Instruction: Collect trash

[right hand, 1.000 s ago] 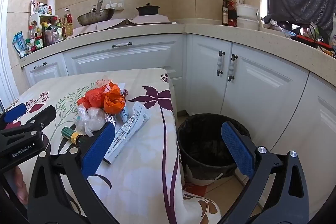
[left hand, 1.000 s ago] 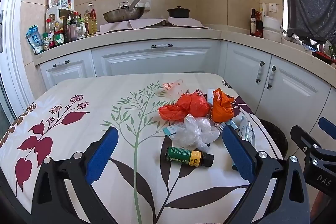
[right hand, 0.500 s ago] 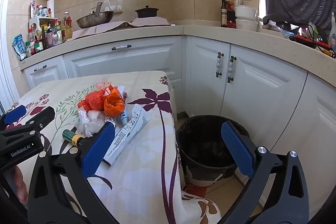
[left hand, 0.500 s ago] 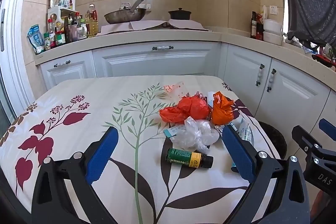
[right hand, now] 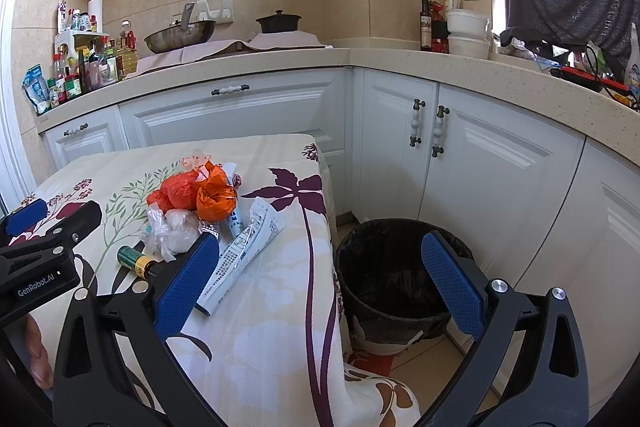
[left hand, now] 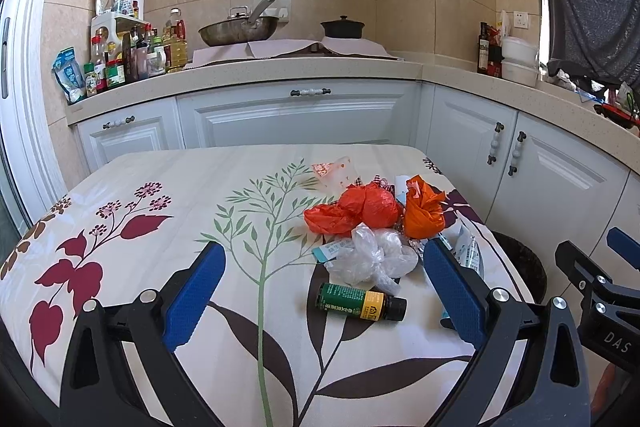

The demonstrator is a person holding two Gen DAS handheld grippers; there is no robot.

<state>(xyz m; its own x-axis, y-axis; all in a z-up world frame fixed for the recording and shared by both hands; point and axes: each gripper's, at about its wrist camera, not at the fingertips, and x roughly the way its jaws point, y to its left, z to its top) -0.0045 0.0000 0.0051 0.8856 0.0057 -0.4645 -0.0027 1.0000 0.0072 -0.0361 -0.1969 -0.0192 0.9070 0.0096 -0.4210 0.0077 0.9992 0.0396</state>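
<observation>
A pile of trash lies on the floral tablecloth (left hand: pixel 160 227): a red plastic bag (left hand: pixel 360 209), an orange bag (left hand: pixel 424 213), a crumpled clear bag (left hand: pixel 372 259), a small green bottle (left hand: pixel 360 301) on its side and a folded paper leaflet (right hand: pixel 244 251). A black-lined trash bin (right hand: pixel 392 275) stands on the floor right of the table. My left gripper (left hand: pixel 324 295) is open and empty, its jaws either side of the bottle, short of it. My right gripper (right hand: pixel 320 283) is open and empty above the table's right edge and the bin.
White kitchen cabinets (right hand: pixel 460 163) run behind and right of the table. The counter holds a wok (left hand: pixel 238 31), a black pot (left hand: pixel 342 27) and several bottles (left hand: pixel 132 59). A clear wrapper (left hand: pixel 334 169) lies farther back on the table.
Both grippers have drifted slightly back and up, so the trash sits a little lower and nearer in view. Both stay open and empty. Nothing on the table has moved.
</observation>
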